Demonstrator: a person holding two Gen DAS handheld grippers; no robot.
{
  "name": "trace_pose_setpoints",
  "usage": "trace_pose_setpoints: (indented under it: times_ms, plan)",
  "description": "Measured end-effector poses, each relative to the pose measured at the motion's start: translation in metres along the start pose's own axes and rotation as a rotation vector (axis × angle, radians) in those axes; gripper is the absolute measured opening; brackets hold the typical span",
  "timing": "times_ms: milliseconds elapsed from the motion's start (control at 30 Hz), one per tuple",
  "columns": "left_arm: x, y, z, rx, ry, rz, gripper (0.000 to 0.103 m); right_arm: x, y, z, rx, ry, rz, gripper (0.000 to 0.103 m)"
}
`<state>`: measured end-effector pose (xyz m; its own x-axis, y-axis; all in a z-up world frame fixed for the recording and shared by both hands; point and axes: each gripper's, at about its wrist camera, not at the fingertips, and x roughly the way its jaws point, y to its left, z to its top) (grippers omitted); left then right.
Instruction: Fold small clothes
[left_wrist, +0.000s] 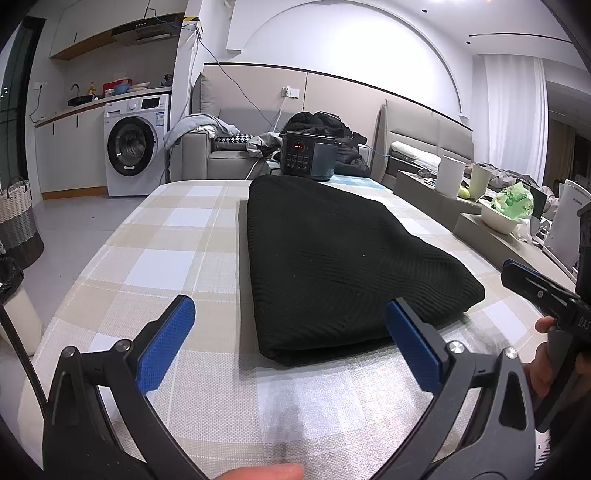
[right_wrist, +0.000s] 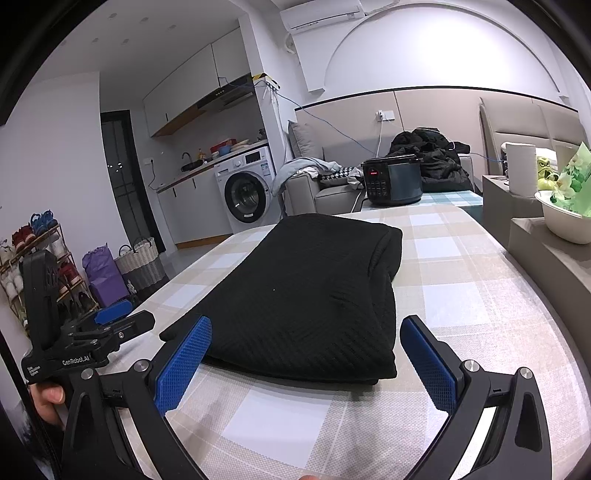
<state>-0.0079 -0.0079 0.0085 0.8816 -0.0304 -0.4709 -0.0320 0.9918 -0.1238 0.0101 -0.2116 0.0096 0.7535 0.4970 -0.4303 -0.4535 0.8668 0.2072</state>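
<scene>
A black ribbed knit garment (left_wrist: 332, 258) lies folded flat into a long slab on the checked tablecloth (left_wrist: 177, 251); it also shows in the right wrist view (right_wrist: 317, 299). My left gripper (left_wrist: 290, 343) is open and empty, just short of the garment's near edge, blue pads (left_wrist: 166, 343) spread wide. My right gripper (right_wrist: 306, 362) is open and empty at the garment's near end, its pads (right_wrist: 428, 365) to either side of the folded edge without touching. The right gripper shows at the right of the left wrist view (left_wrist: 535, 288); the left gripper shows at the left of the right wrist view (right_wrist: 110, 321).
A dark electric cooker (left_wrist: 308, 155) stands at the table's far end. A grey ledge (left_wrist: 480, 225) on the right carries a white bowl with a green bag (right_wrist: 569, 218) and a paper roll (right_wrist: 521, 170). Baskets (right_wrist: 140, 258) and a shoe rack (right_wrist: 37, 258) stand on the floor left.
</scene>
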Motion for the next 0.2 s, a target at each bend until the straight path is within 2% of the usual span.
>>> trace_pose_setpoints:
  times_ms: [200]
  plan:
    - [0.0006, -0.0010, -0.0003, -0.003, 0.001, -0.001, 0.102, 0.0008, 0.0013, 0.0001, -0.001, 0.004, 0.002, 0.103]
